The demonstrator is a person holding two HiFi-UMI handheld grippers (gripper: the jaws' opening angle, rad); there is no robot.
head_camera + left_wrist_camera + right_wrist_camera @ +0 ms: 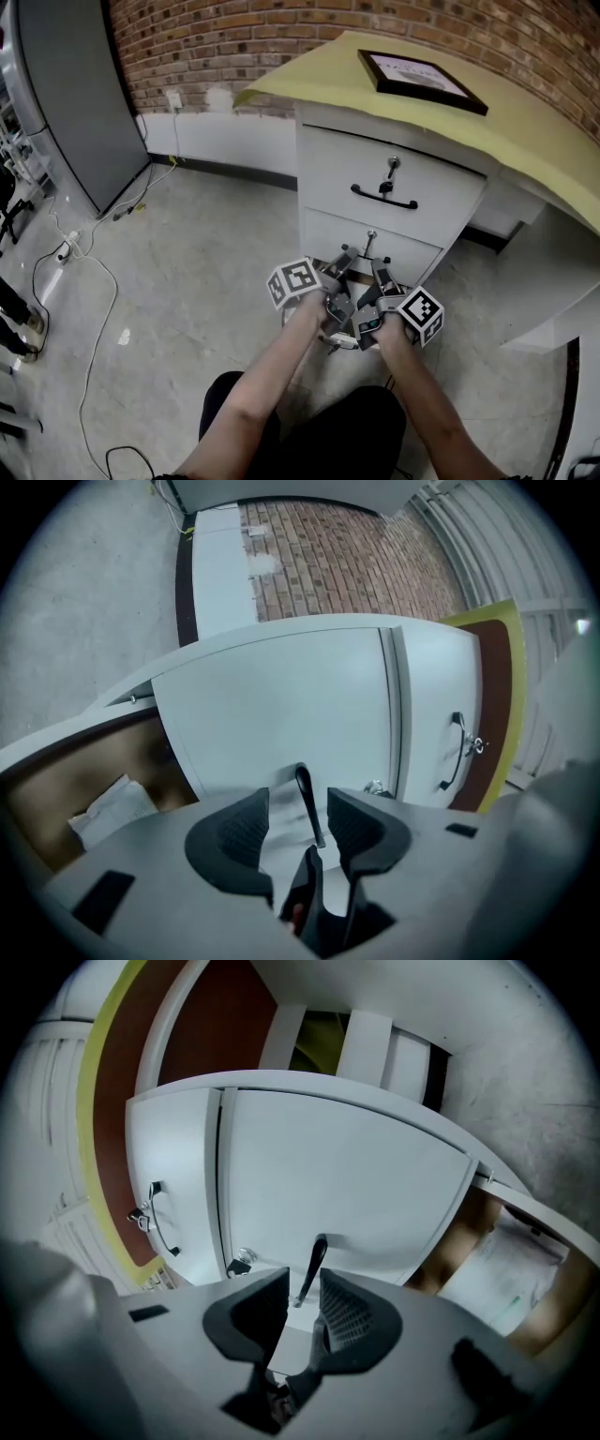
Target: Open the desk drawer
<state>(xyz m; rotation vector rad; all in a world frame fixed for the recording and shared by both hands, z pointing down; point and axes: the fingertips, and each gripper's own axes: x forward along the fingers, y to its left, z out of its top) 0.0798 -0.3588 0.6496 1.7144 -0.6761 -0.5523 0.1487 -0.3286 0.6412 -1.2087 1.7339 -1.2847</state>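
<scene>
Nearest the lens in its own view, the left gripper (298, 806) has its jaws wide apart. The black handle (306, 799) of the lower drawer (281, 705) stands between the pads and touches neither. On the right gripper (302, 1288) the jaws stand only a little apart. The same handle (313, 1269) sits in that narrow gap, close against one pad, with white showing beside the other, so I read no clamp.

Both gripper views show me what the head view hides behind the hands: the lower drawer is pulled partway out of the white desk (356, 117), its brown inside holding paper (112, 803). Only the head view gives me the closed upper drawer (394, 173) and a framed picture (422, 80) on the yellow desktop (534, 131).
</scene>
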